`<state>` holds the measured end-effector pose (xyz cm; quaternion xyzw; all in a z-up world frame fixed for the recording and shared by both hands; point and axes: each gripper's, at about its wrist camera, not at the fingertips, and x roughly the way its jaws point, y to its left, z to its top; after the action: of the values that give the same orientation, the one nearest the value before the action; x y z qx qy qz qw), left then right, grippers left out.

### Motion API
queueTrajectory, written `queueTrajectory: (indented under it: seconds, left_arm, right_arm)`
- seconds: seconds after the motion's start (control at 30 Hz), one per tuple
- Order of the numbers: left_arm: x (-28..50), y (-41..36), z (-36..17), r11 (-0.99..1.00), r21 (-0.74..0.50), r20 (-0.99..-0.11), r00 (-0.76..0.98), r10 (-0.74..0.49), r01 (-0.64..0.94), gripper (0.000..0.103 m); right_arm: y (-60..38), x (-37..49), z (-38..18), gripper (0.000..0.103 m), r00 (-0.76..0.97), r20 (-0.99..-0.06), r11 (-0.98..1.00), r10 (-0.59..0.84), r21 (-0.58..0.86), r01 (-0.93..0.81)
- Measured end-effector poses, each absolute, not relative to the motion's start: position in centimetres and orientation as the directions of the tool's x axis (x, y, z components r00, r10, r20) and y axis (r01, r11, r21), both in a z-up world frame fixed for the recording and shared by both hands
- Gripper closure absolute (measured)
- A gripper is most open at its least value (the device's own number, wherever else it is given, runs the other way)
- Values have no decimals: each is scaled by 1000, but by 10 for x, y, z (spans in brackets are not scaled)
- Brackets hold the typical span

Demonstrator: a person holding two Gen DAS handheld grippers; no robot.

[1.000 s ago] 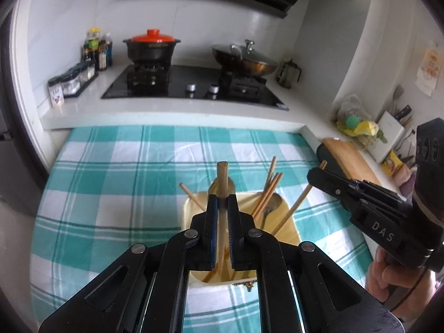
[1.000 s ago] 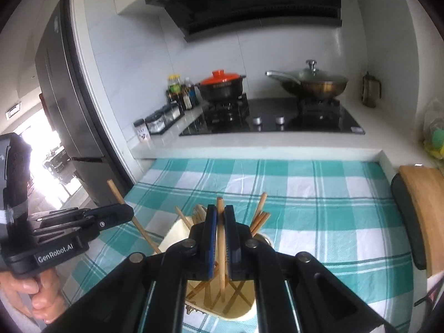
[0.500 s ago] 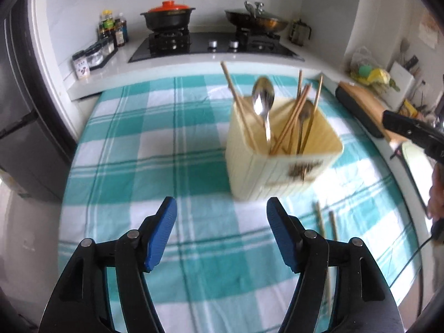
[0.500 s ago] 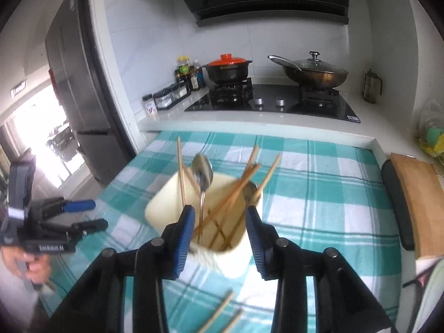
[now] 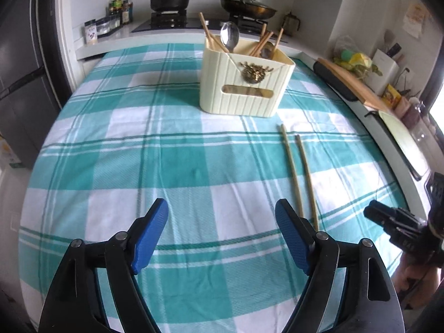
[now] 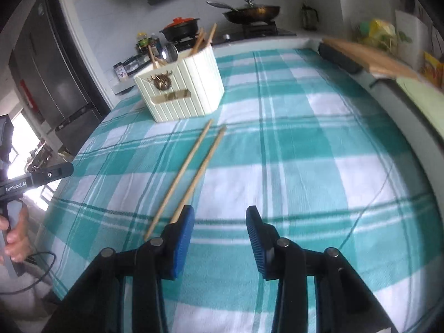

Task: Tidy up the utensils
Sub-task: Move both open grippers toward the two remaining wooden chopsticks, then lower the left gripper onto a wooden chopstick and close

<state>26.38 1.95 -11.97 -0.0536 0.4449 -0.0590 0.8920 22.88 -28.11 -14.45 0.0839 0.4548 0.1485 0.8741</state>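
Cream plastic, ribbed, with a brass crest on its front: the holder (image 5: 244,83) stands upright on the checked tablecloth (image 5: 138,152) covering the tabletop, toward its far side. It already carries a bundle of wooden chopsticks (image 5: 263,41) and at least one metal spoon (image 5: 229,36), all leaning handle-down inside it. Judging by that, most of the sorting looks done. What is left is a pair of loose chopsticks (image 5: 298,172) lying side by side on the cloth, between the holder and the near edge, well apart from the holder.

Neither claw holds anything. The left claw (image 5: 222,238) has its jaws standing wide after just opening further, with only bare cloth between them. The right claw (image 6: 219,238) is parted more narrowly, also empty; the near end of one loose chopstick disappears just behind its left finger, so whether they touch cannot be told.

The left wrist view shows the holder square-on, its contents clearly, and the right claw at the right edge. The right wrist view shows how close the loose chopsticks (image 6: 191,172) lie to the right claw, plus the person's hand (image 6: 14,238) gripping the left tool's handle.
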Motion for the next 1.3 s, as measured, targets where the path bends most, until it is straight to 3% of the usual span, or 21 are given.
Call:
queueTrajectory:
  seconds: [0.6,0.77,1.07,1.2,1.27,1.3]
  left_arm:
    - [259,-12,-154,988,-136,-833,531,-153,71,18]
    - [290,-36,-155,979,-141,-833,516,-197,145,18]
    - [363,-89,-172,972,-46,-853,498,-157,229,19]
    - [371,-101,-189,971,40,-862,499,-87,237,27]
    - [368,-104,-196,966,56,-865,496,-81,254,36]
    - [365,-103,-196,964,33,-858,502,-108,265,47]
  right_arm:
    - [-284,212,-155,64,570,-769,957,291,247,-155]
    - [-277,212,-155,64,571,-765,954,298,245,-170]
    - [-279,207,-156,64,567,-770,957,291,243,-160]
    - [-282,204,-153,64,577,-770,962,273,224,-156]
    - [-283,203,-153,64,581,-770,965,263,214,-154]
    - [-282,203,-153,64,583,-770,966,259,208,-154]
